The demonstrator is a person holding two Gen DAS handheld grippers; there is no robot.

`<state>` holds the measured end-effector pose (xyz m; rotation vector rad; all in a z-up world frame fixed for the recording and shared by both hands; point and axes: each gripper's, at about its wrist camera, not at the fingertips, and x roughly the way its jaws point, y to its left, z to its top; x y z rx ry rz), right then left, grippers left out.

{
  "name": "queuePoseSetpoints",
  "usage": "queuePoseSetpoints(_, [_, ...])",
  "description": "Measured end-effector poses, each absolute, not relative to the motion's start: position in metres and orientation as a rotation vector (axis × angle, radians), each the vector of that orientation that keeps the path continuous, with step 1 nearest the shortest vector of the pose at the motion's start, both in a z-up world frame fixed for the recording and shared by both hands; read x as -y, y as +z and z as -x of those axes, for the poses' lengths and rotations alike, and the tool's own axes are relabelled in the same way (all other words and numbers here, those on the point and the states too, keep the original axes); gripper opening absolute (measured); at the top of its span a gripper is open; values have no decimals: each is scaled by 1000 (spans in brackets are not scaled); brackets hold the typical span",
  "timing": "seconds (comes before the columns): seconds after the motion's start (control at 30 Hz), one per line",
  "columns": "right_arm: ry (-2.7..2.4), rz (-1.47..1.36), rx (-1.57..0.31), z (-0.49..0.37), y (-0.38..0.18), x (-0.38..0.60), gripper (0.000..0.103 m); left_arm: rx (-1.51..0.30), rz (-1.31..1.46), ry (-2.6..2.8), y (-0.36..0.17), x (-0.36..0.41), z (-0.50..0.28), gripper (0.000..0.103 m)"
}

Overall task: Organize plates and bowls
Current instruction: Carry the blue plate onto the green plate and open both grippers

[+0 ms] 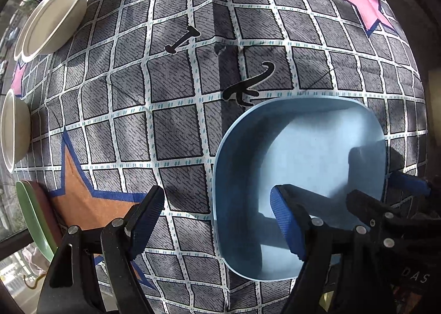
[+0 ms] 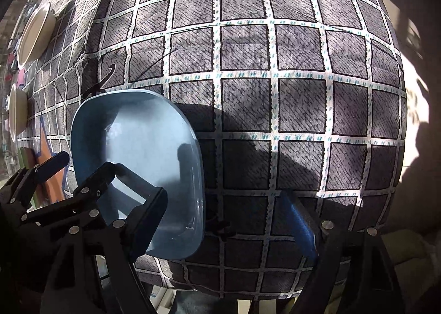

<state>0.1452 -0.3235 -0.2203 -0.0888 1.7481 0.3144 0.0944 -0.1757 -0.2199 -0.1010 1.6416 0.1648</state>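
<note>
we see the blue bowl (image 1: 303,176) sitting on the checked tablecloth (image 1: 176,132) near its front edge, and both claws reach in around it — our left gripper (image 1: 217,220) spread wide, one finger over the cloth left of the bowl and the other over the bowl's inside. our right gripper (image 2: 228,220) is also spread wide and holds nothing, its left finger over the bowl's near rim and its right finger over the cloth. far left of the bowl, along the cloth's edge, sit a stack of white plates (image 1: 52,21), a white bowl (image 1: 13,129) and a green plate (image 1: 35,220).
</note>
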Motion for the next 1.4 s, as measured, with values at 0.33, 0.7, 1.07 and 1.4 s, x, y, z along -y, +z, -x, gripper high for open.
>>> queuePoseSetpoints(0.33, [404,194,-1745,-94,-221,303,30,-1667,92,66,-213,184,-102,45])
queuePoseSetpoints(0.7, [384,126,-1742,-47,-194,258,30,-1608,77,17,-179,132,-64,45])
queuePoseSetpoints(1.07, [534,145,-1719,-5,-168,129,30,-1573,153,185,-145,10,-14,45])
queuePoseSetpoints(1.4, [706,184,-1761,49,-180,30,30,-1582,206,349,-141,-93,36,45])
